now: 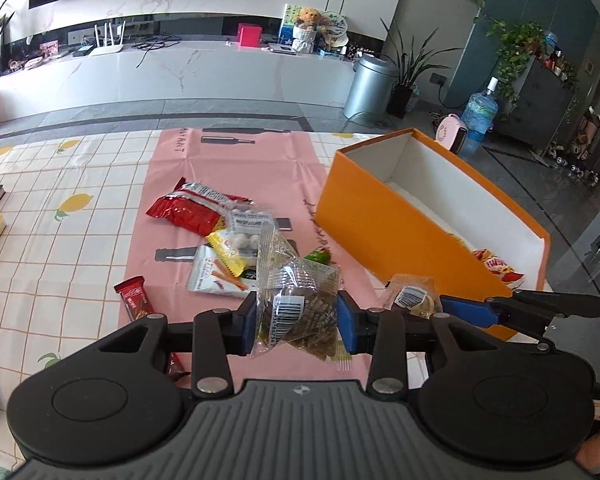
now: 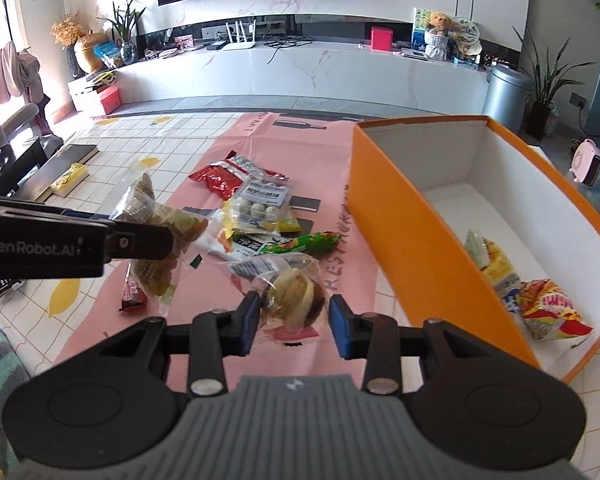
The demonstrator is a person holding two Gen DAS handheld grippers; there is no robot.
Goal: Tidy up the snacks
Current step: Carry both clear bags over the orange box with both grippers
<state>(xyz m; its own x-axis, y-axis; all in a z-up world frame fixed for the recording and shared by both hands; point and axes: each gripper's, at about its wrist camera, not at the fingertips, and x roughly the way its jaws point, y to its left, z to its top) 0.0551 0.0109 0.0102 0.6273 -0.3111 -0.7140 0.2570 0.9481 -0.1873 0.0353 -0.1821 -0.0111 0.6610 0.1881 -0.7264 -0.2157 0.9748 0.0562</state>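
Pink plastic mat (image 1: 236, 168) over a lemon-print tablecloth (image 1: 60, 184) carries a loose pile of snack packets (image 1: 228, 236). Above it, the left gripper (image 1: 298, 316) clamps a clear bag of brown snacks (image 1: 300, 304); the right gripper (image 2: 294, 316) pinches a clear packet of a pale brown snack (image 2: 296, 300), beside the open orange cardboard box (image 2: 392, 232) holding two colourful packets (image 2: 540, 304).

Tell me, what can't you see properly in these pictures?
- Orange box: in the left wrist view its near wall hides most of the floor inside.
- Red bar: in the left wrist view its lower end sits behind the left gripper.
- Clear packet in the right gripper: wrinkled plastic blurs the food; label too small to read.
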